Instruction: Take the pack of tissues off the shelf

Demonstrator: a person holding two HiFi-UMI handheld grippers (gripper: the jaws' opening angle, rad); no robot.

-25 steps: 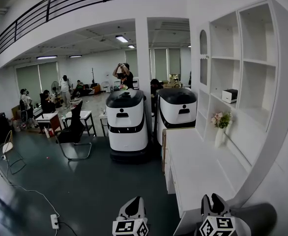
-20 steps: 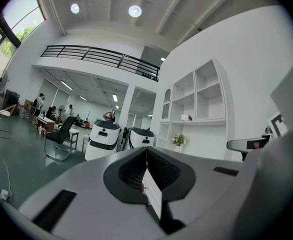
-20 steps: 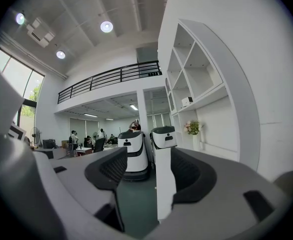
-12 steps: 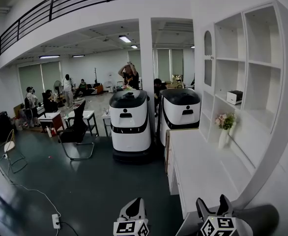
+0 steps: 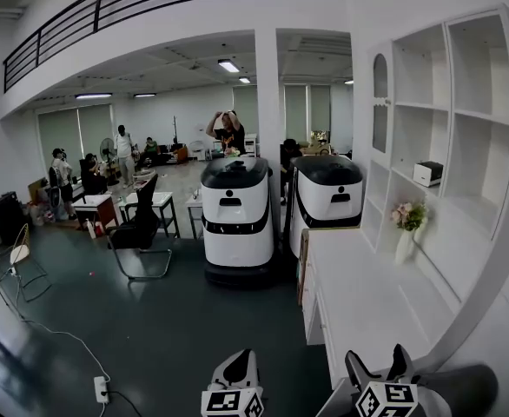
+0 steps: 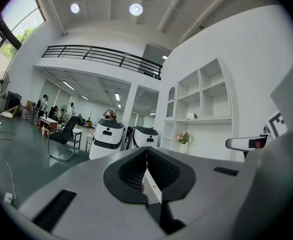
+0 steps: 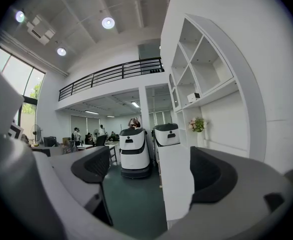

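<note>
White shelf [image 5: 450,68], long reach

Our right hand-held gripper [image 7: 151,171] is opening, nothing between its jaws; our left hand-held gripper [image 6: 146,166] is clenched, empty. The pack of tissues [image 5: 428,174] sits well off on the shelf: we should close in first.

Two white, black-topped wheeled machines [image 5: 237,220] stand side by side near a black chair [image 5: 142,231]. A vase of flowers [image 5: 407,231] sits on the white desk [image 5: 359,311]; what looks like a power strip [image 5: 102,389] lies on the floor [image 5: 159,328].
</note>
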